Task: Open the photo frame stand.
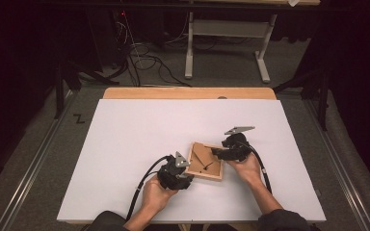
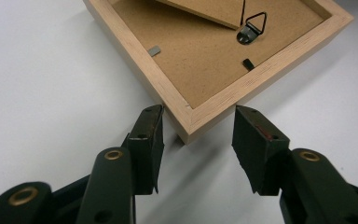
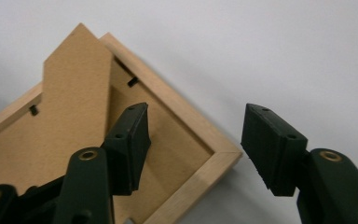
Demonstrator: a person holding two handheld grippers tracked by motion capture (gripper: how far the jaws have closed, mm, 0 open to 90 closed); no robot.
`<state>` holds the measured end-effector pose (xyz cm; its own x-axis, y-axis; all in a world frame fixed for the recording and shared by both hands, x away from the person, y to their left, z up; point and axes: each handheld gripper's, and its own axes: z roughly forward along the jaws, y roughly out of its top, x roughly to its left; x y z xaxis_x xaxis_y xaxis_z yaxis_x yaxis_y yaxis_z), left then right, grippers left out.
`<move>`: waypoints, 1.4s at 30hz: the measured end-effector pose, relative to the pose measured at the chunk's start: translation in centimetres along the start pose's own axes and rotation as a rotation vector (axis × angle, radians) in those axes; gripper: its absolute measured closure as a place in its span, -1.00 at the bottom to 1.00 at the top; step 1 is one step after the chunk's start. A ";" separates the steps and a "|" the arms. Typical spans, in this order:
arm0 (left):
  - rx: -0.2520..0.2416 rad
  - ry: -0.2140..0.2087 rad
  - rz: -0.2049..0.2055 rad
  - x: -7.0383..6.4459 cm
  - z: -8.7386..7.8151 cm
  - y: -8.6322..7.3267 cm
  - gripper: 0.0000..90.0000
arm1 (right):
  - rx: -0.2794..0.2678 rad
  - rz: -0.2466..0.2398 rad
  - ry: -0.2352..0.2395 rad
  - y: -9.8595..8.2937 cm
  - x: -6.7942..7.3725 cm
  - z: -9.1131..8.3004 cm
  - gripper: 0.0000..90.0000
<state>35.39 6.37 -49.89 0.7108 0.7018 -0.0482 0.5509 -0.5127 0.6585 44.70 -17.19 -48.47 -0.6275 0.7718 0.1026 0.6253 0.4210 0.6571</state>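
Frame: square light-wood picture frame (image 1: 205, 162) face down on white worktop (image 1: 125, 144)
Left hand-held gripper (image 2: 196, 135): wide, straddling a corner
Right hand-held gripper (image 3: 193, 140): wide, over another corner

We held the right hand-held gripper (image 3: 193, 149) wide open over a corner of the frame (image 3: 191, 186), which lay face down on the white table (image 3: 261, 51). One jaw hung above its backing board (image 3: 168, 140); the stand (image 3: 77, 88) angled up beside it.

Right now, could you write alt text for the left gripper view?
A wooden picture frame lies face down on a white table, one corner pointing between the open jaws of the left gripper. A black hanger sits on its brown backing.
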 end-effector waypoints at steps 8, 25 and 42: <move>0.008 -0.008 -0.007 0.2 -0.1 -0.1 0.18 | 0.016 -0.006 0.005 -0.3 0.0 -0.5 0.00; 0.013 -0.002 -0.055 1.2 -0.2 -0.2 0.22 | 0.014 -0.052 0.014 -3.3 0.7 -3.5 0.25; 0.003 -0.019 -0.058 1.3 -0.3 -0.2 0.22 | -0.033 -0.073 0.005 -2.8 0.2 -2.8 0.67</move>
<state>36.10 7.49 -49.86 0.6858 0.7208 -0.1005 0.5927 -0.4730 0.6519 41.48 -19.53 -48.24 -0.6733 0.7372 0.0567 0.5619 0.4604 0.6872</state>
